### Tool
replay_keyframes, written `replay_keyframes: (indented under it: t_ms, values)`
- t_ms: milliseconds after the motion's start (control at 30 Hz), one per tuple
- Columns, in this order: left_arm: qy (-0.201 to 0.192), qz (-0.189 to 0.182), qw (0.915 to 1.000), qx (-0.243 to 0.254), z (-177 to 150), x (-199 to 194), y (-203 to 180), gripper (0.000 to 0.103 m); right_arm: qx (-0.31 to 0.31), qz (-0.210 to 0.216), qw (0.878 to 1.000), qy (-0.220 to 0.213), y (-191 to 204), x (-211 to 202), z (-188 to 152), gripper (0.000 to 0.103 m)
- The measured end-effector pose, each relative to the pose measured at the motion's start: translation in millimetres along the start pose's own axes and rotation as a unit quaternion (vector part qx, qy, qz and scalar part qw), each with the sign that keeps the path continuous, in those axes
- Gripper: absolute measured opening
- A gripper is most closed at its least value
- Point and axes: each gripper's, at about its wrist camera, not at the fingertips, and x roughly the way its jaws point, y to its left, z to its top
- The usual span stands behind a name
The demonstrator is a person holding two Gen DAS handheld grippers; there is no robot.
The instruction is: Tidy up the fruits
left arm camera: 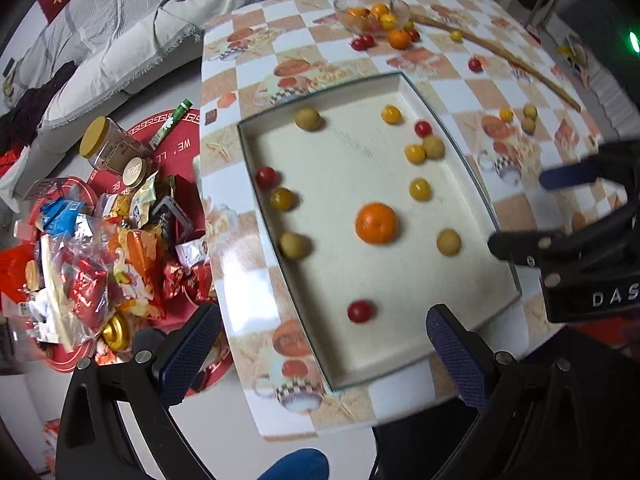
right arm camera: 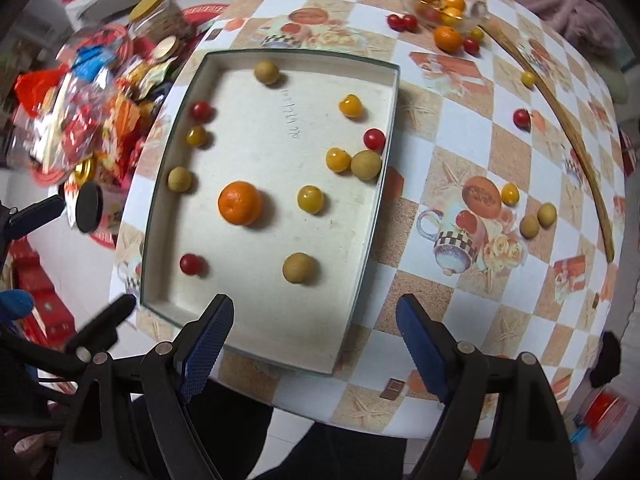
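Note:
A white tray (left arm camera: 360,364) (right arm camera: 288,344) lies on the checkered table and holds a mandarin (left arm camera: 376,223) (right arm camera: 239,203) plus several red cherry tomatoes, yellow tomatoes and tan longans, all scattered. More small fruit lies loose on the tablecloth beyond the tray. At the far end, a glass bowl (left arm camera: 372,10) (right arm camera: 444,4) holds oranges and tomatoes. My left gripper (left arm camera: 324,352) hangs open above the tray's near left corner, nothing between its pads. My right gripper (right arm camera: 316,346) (left arm camera: 532,212) is open too, empty, over the tray's near right edge.
A long wooden stick (left arm camera: 500,54) (right arm camera: 576,148) lies across the far right of the table. Left of the table, a low red stand carries a heap of snack packets (left arm camera: 100,248) and a yellow-lidded jar (left arm camera: 100,140). A covered sofa (left arm camera: 100,40) stands behind.

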Motion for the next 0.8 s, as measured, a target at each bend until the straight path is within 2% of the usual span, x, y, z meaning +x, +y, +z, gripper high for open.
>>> replay_keyframes:
  t_ms: [233, 433, 800]
  values:
    - [-0.001, 0.000, 0.9999, 0.013, 2, -20, -35, 0.103, -0.047, -0.012, 0.999, 0.006, -6, -17, -6, 0.086]
    - [-0.012, 0.011, 0.9998, -0.008, 8, -35, -41, 0.103, -0.064, -0.014, 0.998, 0.001, -12, -27, -7, 0.086]
    - [-0.001, 0.023, 0.9997, -0.007, 9, -36, -52, 0.103, -0.057, -0.004, 0.998, 0.002, -24, -28, -10, 0.086]
